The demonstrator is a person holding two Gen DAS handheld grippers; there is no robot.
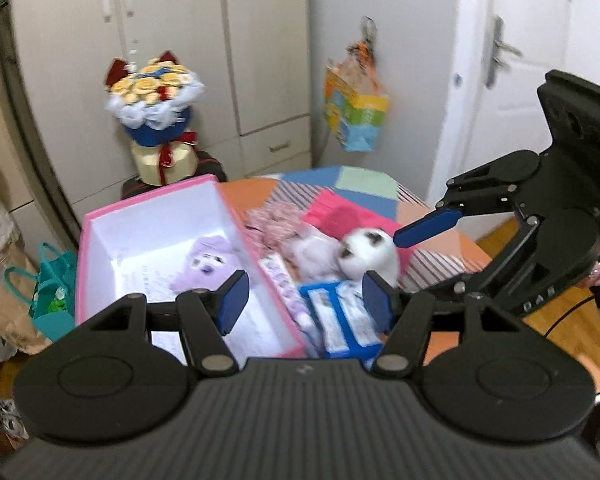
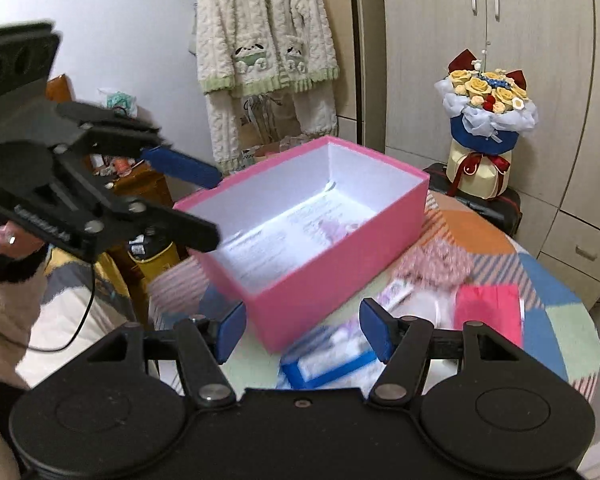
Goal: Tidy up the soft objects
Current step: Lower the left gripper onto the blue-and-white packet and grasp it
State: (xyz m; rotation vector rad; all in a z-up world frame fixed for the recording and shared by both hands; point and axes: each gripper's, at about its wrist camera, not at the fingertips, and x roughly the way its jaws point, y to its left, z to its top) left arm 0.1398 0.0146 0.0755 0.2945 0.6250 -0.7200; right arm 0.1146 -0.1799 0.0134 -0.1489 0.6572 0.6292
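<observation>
I see a matt pink cardboard box (image 2: 332,280), a fluffy purple plush (image 1: 204,264), a patchwork cloth cover (image 2: 548,280) and matt black plastic grippers.

White raised lettering on right claw (image 1: 420,256) body, blurred, unreadable, printed sheets in pink box (image 1: 100,232) illegible

Past my left fingers (image 1: 233,300) I see the pink box (image 1: 100,216) standing open, white inside, with a lilac plush toy (image 1: 206,264) lying face-up on papers at its bottom, just beyond the left pad. Ahead between the fingers, outside the box, a white plush with dark patches (image 1: 366,250) lies beside a pale pink plush (image 1: 312,254). Farther off lies a pink knitted piece (image 1: 274,220); from my right fingers (image 2: 374,334) it sits beyond the right pad (image 2: 436,266).
</observation>
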